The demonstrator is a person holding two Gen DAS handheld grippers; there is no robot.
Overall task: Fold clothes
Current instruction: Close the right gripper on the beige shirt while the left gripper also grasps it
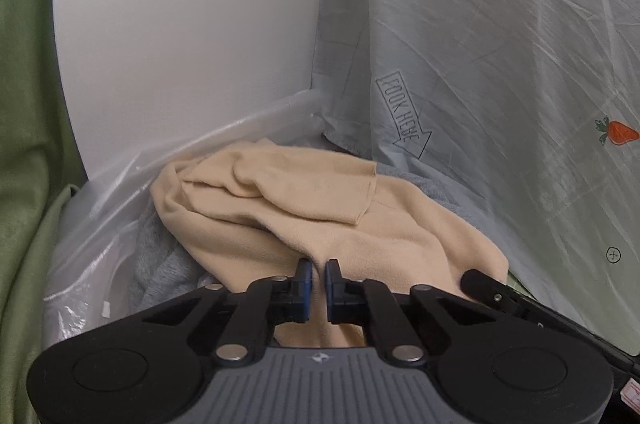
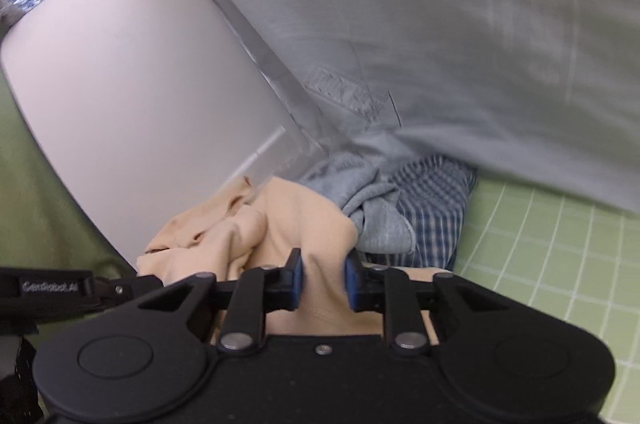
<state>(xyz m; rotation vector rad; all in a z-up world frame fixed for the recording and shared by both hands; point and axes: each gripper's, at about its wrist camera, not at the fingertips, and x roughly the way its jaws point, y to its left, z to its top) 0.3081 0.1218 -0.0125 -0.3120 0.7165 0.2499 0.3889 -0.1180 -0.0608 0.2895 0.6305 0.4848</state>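
Observation:
A beige garment (image 1: 328, 212) lies crumpled on a pile of clothes in a clear plastic-lined bin (image 1: 120, 184). My left gripper (image 1: 319, 274) is shut on a fold of the beige garment at its near edge. In the right wrist view the beige garment (image 2: 280, 224) also shows, bunched up. My right gripper (image 2: 322, 274) has its jaws partly closed with the beige cloth between the blue pads (image 2: 352, 280); it looks gripped. The right gripper's tip (image 1: 480, 282) shows at the right of the left wrist view.
A grey fleece item (image 1: 160, 264) lies under the beige garment. A grey-blue top (image 2: 372, 208) and a blue checked cloth (image 2: 432, 208) lie beside it. A pale sheet with a carrot print (image 1: 616, 132) hangs behind. A green grid mat (image 2: 552, 264) is at the right. A white wall panel (image 1: 192, 24) stands at the left.

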